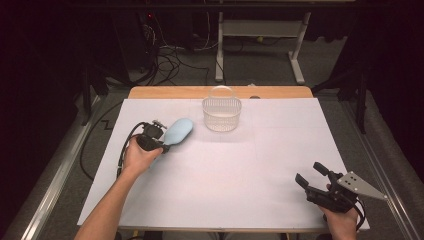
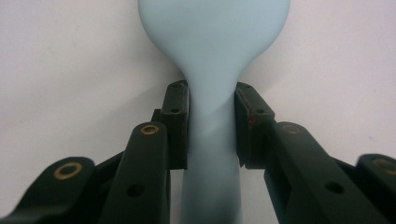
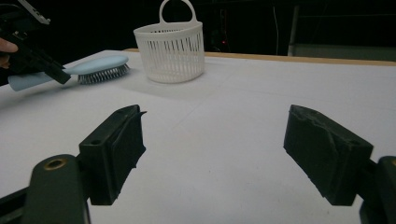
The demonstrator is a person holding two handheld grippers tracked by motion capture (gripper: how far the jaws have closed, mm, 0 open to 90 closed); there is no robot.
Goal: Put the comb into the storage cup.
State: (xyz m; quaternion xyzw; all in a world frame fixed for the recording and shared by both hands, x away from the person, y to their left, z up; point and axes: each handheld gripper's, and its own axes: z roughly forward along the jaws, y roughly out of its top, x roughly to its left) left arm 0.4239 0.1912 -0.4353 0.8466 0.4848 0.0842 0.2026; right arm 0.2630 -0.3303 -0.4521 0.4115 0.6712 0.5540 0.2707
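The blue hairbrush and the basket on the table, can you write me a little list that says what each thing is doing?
hairbrush: light blue hairbrush, bristles down on the white table, handle pinched in the left claw
left claw: shut on the brush's narrow handle, at the table's left side
right claw: right claw open, nothing between its jaws, low over the table's near right corner
basket: white slotted basket with a loop handle, standing upright at the far middle of the table, just right of the brush
touching: brush and basket stand apart

Left gripper (image 1: 159, 145) on a blue brush (image 1: 178, 131)

The brush lies left of the white basket (image 1: 222, 114) at the table's (image 1: 240, 170) far middle; the right gripper (image 1: 311, 176) rests near right, jaws apart.
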